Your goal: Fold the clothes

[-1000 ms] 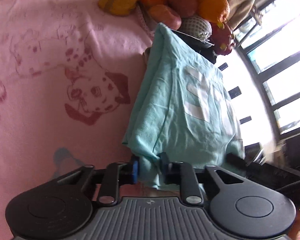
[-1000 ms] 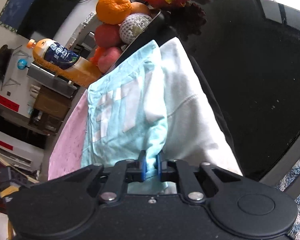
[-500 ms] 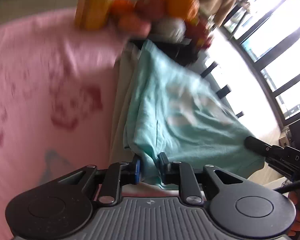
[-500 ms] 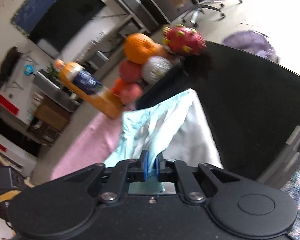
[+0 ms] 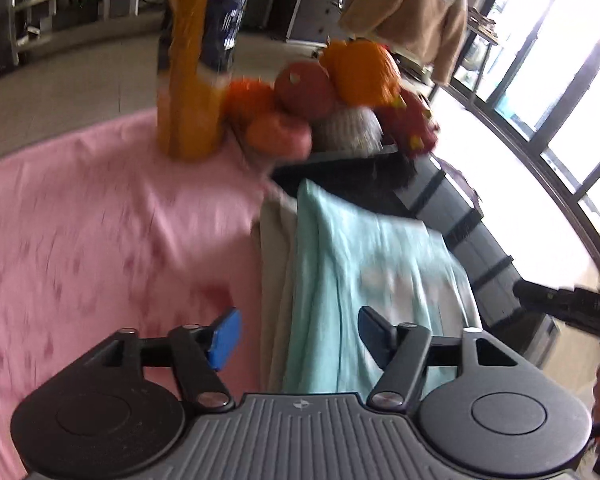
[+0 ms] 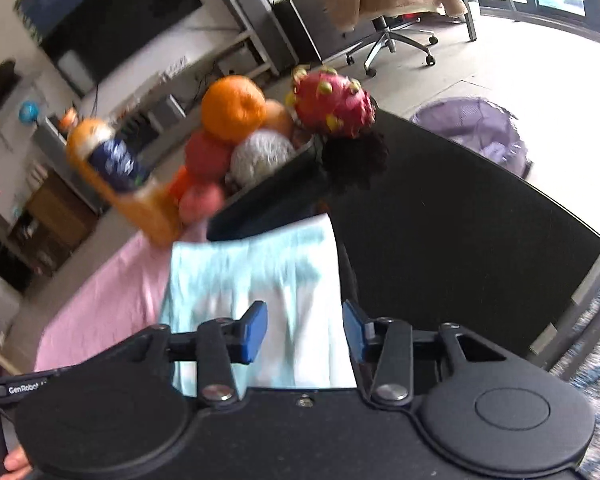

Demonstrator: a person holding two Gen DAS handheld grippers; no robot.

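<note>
While your left gripper (image 5: 296,334) and right gripper (image 6: 304,330) were both opening their jaws, neither pressed on the folded mint shirt (image 5: 364,276), which lay below them on a white garment (image 5: 274,240), between the pink cloth (image 5: 100,240) and the black table (image 6: 460,220), near the fruit bowl (image 6: 268,196)

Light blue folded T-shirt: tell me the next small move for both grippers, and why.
Probably lift both grippers clear and back. The light blue folded T-shirt lies flat on the cream garment beside the pink printed cloth. The left gripper and right gripper are opening, their blue pads off the fabric, so nothing is held and the fold looks finished.
</note>
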